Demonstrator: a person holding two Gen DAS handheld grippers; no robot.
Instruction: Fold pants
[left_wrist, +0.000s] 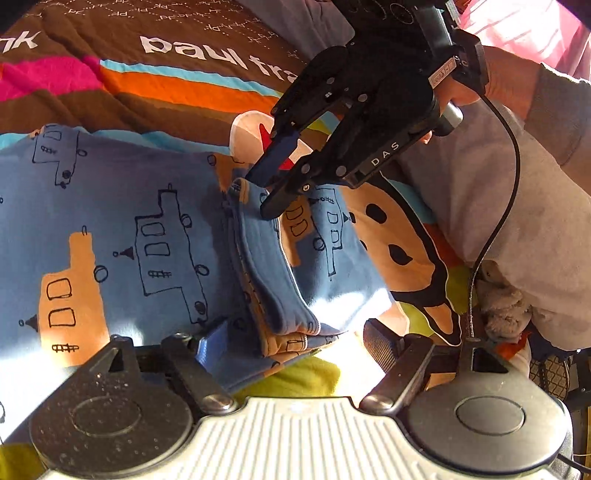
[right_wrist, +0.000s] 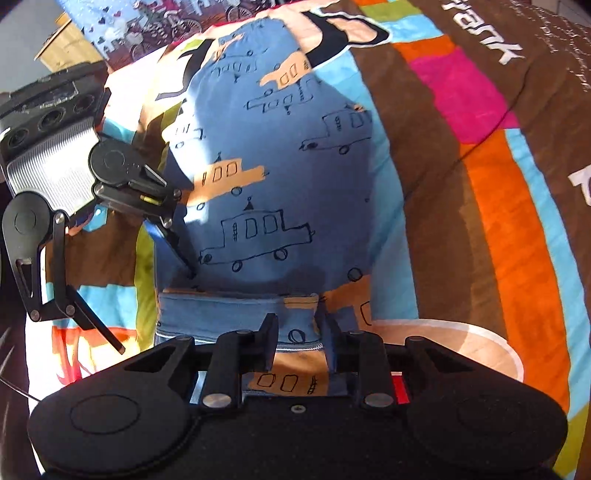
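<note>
Nearest you, your left gripper (left_wrist: 291, 343) stands wide, its jaws either side of the near corner of the folded blue pants (left_wrist: 147, 236), pads not pressing. At about one o'clock in the left wrist view, your right gripper (left_wrist: 264, 192) has narrow jaws at the cuff band of the pants; whether the pads pinch cloth you cannot tell. Beyond, the pants lie flat on the striped bedspread (left_wrist: 155, 88).
</note>
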